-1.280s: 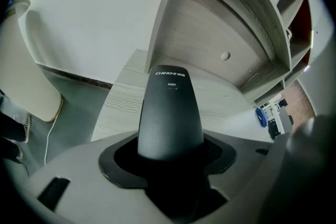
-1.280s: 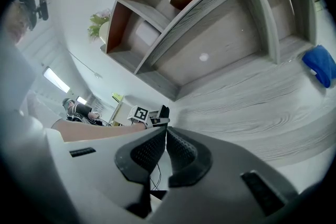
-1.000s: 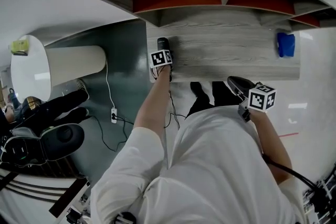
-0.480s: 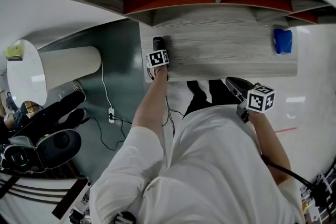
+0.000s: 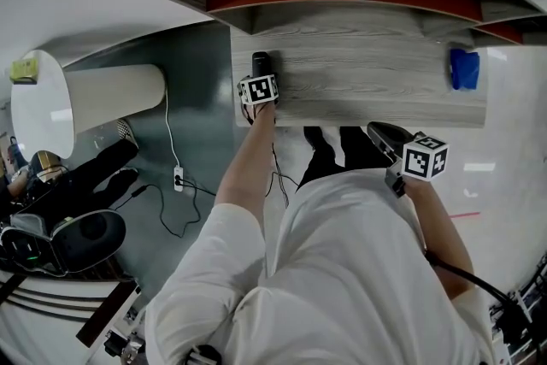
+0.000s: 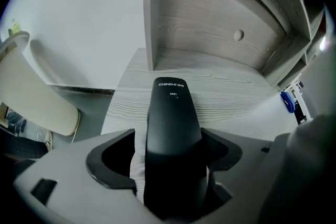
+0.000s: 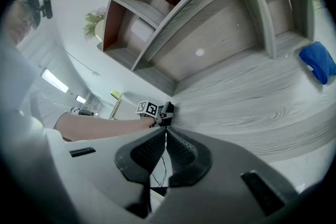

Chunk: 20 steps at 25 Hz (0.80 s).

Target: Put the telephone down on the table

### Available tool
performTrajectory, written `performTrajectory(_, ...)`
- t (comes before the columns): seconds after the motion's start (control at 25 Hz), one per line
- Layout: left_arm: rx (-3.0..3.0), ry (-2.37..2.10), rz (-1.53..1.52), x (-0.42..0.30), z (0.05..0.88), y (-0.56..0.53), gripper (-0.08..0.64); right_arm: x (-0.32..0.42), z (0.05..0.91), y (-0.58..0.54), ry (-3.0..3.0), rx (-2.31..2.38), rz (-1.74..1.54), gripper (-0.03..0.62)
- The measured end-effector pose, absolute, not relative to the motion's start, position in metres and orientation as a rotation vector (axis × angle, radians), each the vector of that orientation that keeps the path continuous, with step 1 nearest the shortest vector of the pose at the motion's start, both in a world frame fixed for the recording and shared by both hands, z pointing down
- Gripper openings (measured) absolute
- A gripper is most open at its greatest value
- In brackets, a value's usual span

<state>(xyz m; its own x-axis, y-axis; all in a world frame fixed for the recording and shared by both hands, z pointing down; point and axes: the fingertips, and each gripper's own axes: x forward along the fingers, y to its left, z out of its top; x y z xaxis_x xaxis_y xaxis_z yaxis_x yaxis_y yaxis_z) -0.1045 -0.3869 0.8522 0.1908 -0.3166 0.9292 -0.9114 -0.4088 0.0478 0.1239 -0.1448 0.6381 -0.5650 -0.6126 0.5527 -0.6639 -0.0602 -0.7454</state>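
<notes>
Grey table (image 5: 376,94): wood-grain worktop beneath a shelf unit.
Telephone (image 6: 173,128): black handset lying lengthwise on the worktop, close to its left edge. The top end points at the back panel. It appears to rest on the surface rather than hang in the tool.
Left gripper (image 5: 260,83): reaches in across the front edge near the front-left corner. Its jaws are opening with the handset between them. A pale gap shows beside the left pad, so the pads do not appear to press.
Reason for posture: judged a release. The low, level approach lets the handset settle flat instead of dropping.
Right gripper (image 7: 166,136): jaws pressed together with nothing between them. It is held off the front edge by the person's body, judged parked clear of the work.
Blue cloth (image 5: 464,69): near the right edge, well apart from the handset.
Task status: judged nearly complete. What remains is a straight withdrawal that does not drag the handset toward the left edge.
</notes>
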Motion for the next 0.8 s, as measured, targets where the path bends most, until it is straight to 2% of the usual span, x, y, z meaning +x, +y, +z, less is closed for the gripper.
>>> performTrajectory(0.4, 1.930, -1.154, 1.044, -0.109, 0.812, -0.378, 0.385, 0.114, 0.634, -0.144, -2.162, 1.412, 1.705, 0.018)
performTrajectory(0.8, 2.035, -1.164, 0.827, -0.131, 0.731, -0.334, 0.379, 0.083, 0.619, -0.143, -2.227, 1.421, 1.633, 0.018)
